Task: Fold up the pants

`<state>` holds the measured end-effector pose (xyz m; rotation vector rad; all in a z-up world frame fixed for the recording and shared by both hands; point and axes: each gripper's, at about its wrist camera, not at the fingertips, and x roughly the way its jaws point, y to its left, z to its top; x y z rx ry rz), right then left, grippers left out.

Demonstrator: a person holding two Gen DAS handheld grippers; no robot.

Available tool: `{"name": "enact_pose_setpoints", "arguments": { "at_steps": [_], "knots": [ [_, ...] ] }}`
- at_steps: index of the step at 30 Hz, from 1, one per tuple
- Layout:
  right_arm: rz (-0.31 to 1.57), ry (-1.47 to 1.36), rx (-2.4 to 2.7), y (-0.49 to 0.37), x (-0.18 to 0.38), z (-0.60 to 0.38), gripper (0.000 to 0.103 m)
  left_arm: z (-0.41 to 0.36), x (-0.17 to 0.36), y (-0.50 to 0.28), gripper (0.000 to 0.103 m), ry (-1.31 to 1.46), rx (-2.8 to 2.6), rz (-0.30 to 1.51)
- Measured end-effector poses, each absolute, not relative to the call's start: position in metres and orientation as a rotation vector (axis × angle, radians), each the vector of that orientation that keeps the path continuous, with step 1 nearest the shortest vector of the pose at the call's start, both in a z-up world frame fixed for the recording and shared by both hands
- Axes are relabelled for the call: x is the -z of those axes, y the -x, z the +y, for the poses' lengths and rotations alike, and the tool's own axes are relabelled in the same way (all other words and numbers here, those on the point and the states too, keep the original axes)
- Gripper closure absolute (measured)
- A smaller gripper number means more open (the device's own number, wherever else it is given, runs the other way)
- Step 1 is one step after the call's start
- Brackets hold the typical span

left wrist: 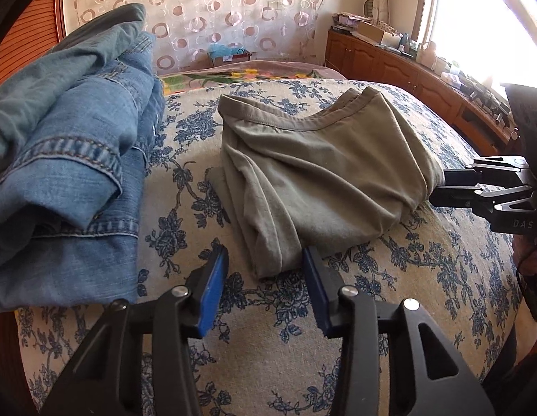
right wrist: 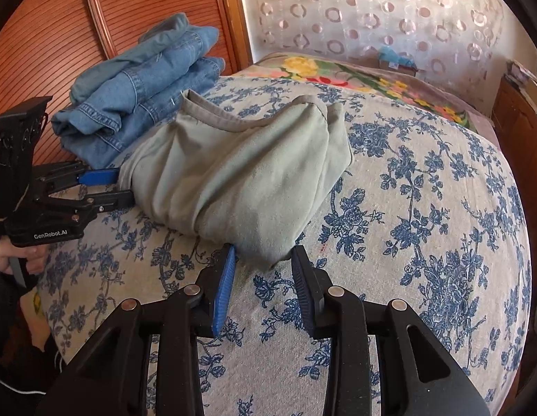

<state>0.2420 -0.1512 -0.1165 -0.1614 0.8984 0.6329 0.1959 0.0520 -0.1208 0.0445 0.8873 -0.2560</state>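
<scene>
Olive-green pants (left wrist: 313,170) lie folded in a loose bundle on the floral bedspread (left wrist: 268,364), waistband at the far side. My left gripper (left wrist: 265,260) is open, its blue pads astride the bundle's near corner. My right gripper (left wrist: 438,187) shows at the bundle's right edge in the left wrist view. In the right wrist view the pants (right wrist: 240,176) lie ahead, my right gripper (right wrist: 263,254) is open around their near corner, and the left gripper (right wrist: 124,183) is open at their left edge.
A stack of folded blue jeans (left wrist: 67,159) sits at the bed's left side, also in the right wrist view (right wrist: 137,86). A wooden slatted panel (right wrist: 60,34) is behind it. A wooden dresser (left wrist: 407,72) with clutter runs along the right under a bright window.
</scene>
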Motion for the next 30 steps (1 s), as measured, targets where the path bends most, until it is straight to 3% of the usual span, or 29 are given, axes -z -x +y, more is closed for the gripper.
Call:
{"name": "enact_pose_setpoints", "arguments": {
  "at_steps": [3, 5, 9, 30],
  "knots": [
    [0.897, 0.154, -0.635, -0.244, 0.118, -0.153, 0.072, 0.05, 0.12, -0.198, 0.074, -0.043, 0.272, 0.883],
    [0.875, 0.153, -0.643, -0.243, 0.116, -0.154, 0.093, 0.049, 0.119, -0.197, 0.082, -0.042, 0.288, 0.869],
    [0.834, 0.122, -0.638, -0.243, 0.107, -0.166, 0.099, 0.053, 0.116, -0.197, 0.094, -0.024, 0.284, 0.85],
    [0.744, 0.117, -0.552, -0.191, 0.076, -0.201, 0.102, 0.053, 0.08, -0.142, 0.097, -0.009, 0.326, 0.747]
  ]
}}
